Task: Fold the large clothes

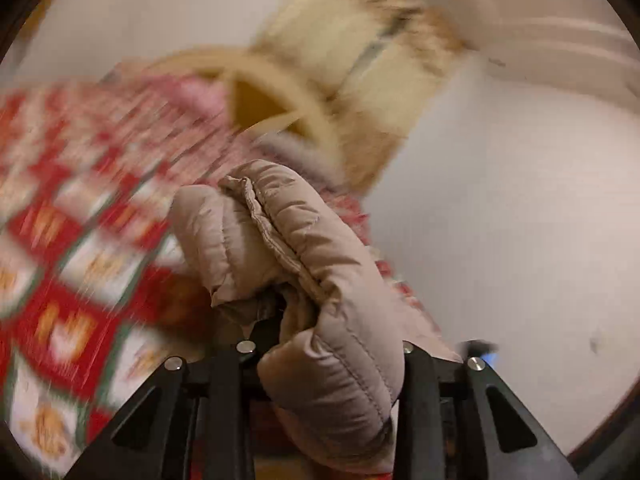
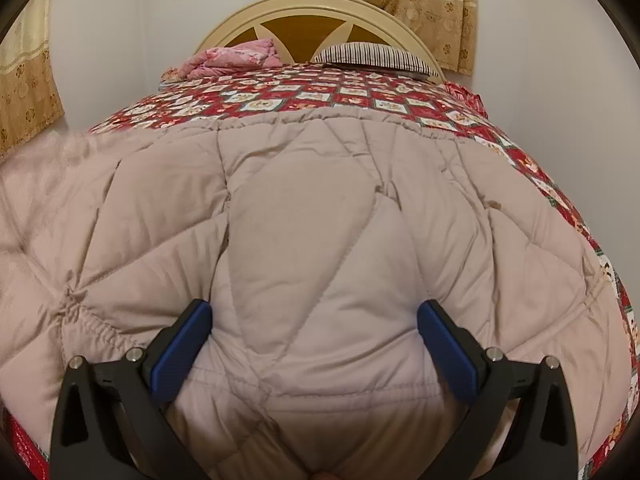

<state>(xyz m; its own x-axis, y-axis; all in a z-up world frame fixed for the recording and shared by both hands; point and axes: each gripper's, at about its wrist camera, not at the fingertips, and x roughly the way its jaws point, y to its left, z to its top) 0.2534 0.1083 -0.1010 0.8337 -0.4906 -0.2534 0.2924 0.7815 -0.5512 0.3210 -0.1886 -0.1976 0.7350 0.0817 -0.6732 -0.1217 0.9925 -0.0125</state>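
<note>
Beige quilted coat [image 2: 320, 220] on a red, white and green checked bedspread [image 2: 320, 96]; far off, pink quilt [image 2: 236, 56], striped pillow [image 2: 372, 54], cream headboard [image 2: 312, 8], floral gold curtains [image 2: 432, 4].

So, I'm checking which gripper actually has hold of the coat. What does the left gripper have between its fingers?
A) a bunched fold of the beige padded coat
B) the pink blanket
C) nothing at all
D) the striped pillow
A: in the left wrist view, a puffy fold of the beige padded coat is bunched up in the left gripper, lifted in front of the blurred red patterned bedspread.
</note>
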